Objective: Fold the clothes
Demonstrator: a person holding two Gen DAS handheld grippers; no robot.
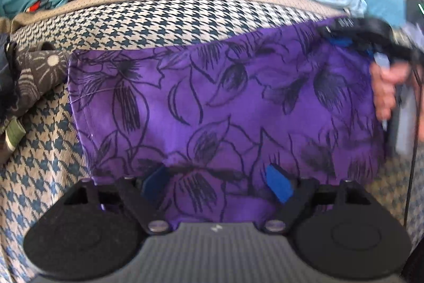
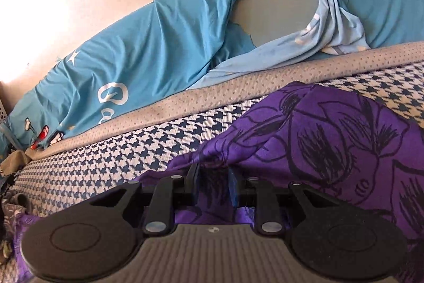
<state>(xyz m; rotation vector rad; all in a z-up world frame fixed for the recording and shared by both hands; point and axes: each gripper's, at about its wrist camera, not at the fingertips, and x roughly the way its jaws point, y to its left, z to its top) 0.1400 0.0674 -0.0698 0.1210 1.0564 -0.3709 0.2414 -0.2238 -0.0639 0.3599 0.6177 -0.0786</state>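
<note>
- The bed (image 1: 111, 25), under a blue-and-white houndstooth cover, fills the middle and lower left of the left wrist view; in the right wrist view it runs as a slanted band across the centre.
- A blue sheet (image 2: 159, 44) with white lettering and cartoon prints lies bunched along the far edge of the bed, across the top of both views, and a grey panel (image 2: 278, 4) shows through a gap in it at upper right.
- The purple cloth (image 1: 225, 102), printed with dark flower outlines, lies spread flat on the bed in the centre of the left wrist view, folded to a rough rectangle.
- The left claw (image 1: 216, 183), at the bottom centre of its own view, stands wide open, its blue-padded fingers (image 1: 278, 184) splayed over the near edge of the cloth.
- The right claw (image 2: 213, 186) is pinched tight on a bunched fold of the purple cloth at bottom centre of its view, the cloth rising in a ridge to the right of it.
- A hand (image 1: 384, 89) holding that right claw shows blurred at the right edge of the left wrist view, at the cloth's far right corner.
- A dark patterned garment (image 1: 37, 73) lies crumpled at the left edge, just beside the cloth.
</note>
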